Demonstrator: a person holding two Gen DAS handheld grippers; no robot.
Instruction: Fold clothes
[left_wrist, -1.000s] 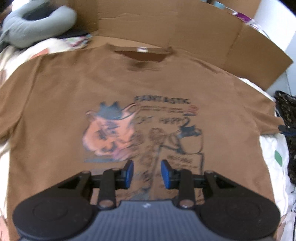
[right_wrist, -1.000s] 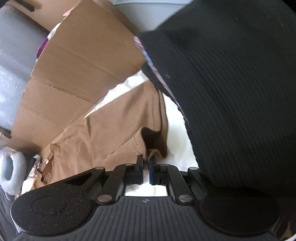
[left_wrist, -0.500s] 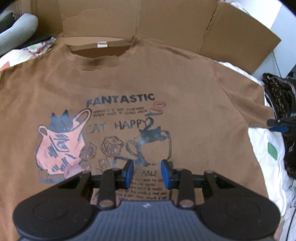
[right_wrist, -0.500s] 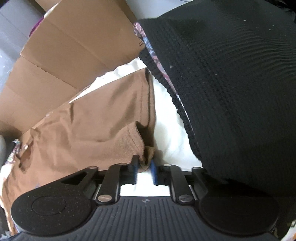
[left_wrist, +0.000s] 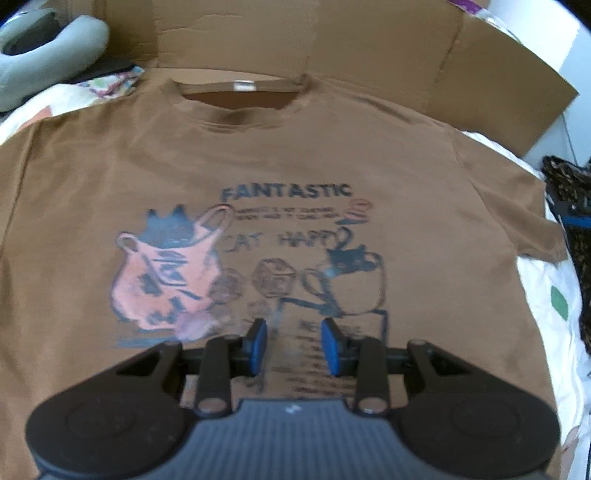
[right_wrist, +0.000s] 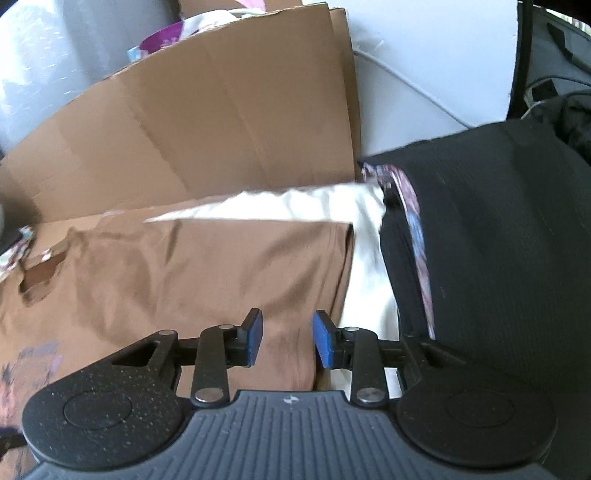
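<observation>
A brown T-shirt with a cat print and the word FANTASTIC lies spread flat, front up, collar at the far side. My left gripper hovers over the lower part of the print, open, nothing between its blue pads. In the right wrist view the shirt's right sleeve lies flat on the white sheet. My right gripper is above that sleeve with its jaws opening and nothing pinched between them. The other gripper's blue tip shows at the right edge of the left wrist view.
Flattened cardboard stands behind the collar. A grey neck pillow lies far left. A black knitted garment lies right of the sleeve on the white sheet. A dark patterned cloth lies at the right edge.
My right gripper has let go of the sleeve, opened, rolled and lifted; the sleeve now lies flat. The left gripper stays open over the print with only a small shift.
</observation>
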